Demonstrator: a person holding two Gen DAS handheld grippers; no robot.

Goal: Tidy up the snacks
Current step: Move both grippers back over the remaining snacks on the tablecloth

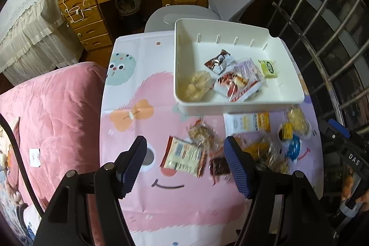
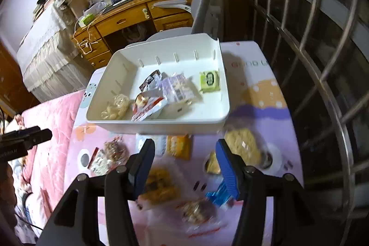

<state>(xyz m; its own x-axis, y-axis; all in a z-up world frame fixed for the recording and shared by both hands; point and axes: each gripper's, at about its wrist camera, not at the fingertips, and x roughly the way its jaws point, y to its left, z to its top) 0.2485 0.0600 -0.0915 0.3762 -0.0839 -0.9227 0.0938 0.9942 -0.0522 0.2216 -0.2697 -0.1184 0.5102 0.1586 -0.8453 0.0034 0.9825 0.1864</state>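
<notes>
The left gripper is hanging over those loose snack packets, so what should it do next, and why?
Probably lower the left gripper onto the orange packet lying between its open fingers and close on it. It holds nothing, several snacks already lie in the white bin, and this packet sits on the table outside it.

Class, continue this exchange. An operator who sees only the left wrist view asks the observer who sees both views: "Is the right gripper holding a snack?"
Observer: No. The right gripper is open, with nothing between its pads.
Operator: What shows between its fingers?
Observer: A blurred yellow packet, lying loose below them, outside the bin.
Operator: Anything near its right finger?
Observer: A blue wrapper, partly hidden behind the right finger.
</notes>
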